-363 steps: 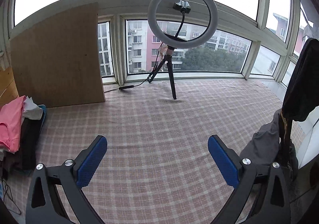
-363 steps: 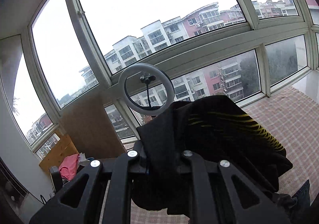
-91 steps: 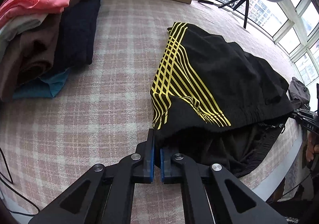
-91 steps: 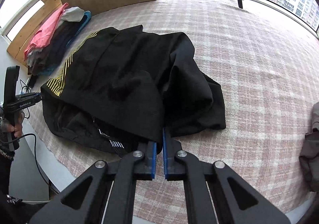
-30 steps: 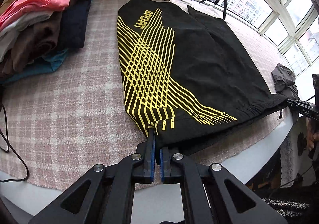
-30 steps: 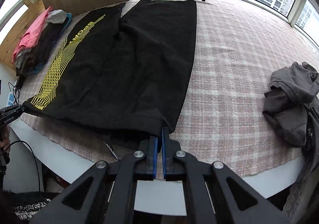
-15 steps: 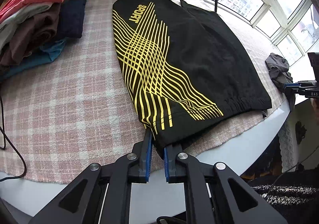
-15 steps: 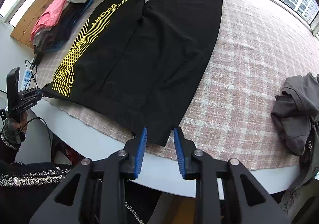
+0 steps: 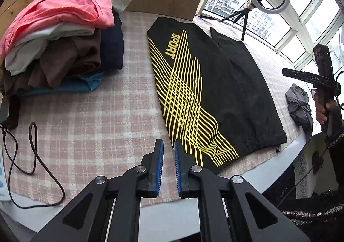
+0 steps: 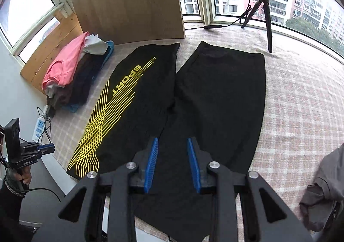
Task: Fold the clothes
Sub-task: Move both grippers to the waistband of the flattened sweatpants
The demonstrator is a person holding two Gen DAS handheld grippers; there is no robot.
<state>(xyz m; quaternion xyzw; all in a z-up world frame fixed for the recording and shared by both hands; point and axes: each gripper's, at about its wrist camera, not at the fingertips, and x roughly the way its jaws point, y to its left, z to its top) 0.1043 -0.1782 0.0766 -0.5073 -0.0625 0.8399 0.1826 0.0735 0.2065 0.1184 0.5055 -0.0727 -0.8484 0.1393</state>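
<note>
**Shorts laid flat, ready for the first fold**

The black sport shorts with yellow stripes and "SPORT" lettering (image 10: 172,100) lie spread on the pink plaid cloth covering the counter (image 9: 86,125), waistband at the near edge and partly overhanging it, both legs reaching toward the far edge by the window. The left gripper (image 9: 168,164) hovers just off the striped waist corner, jaws slightly parted and holding nothing. The right gripper (image 10: 172,162) hangs over the waistband's middle, jaws wider apart, also empty.

To fold well, I would take one leg by its hem and waist corner together and lay it squarely over the other, edges matched and the overhang drawn back.

The stack of folded clothes topped with pink (image 9: 60,33) sits at the left edge; a crumpled grey garment (image 9: 300,104) waits at the right.
</note>
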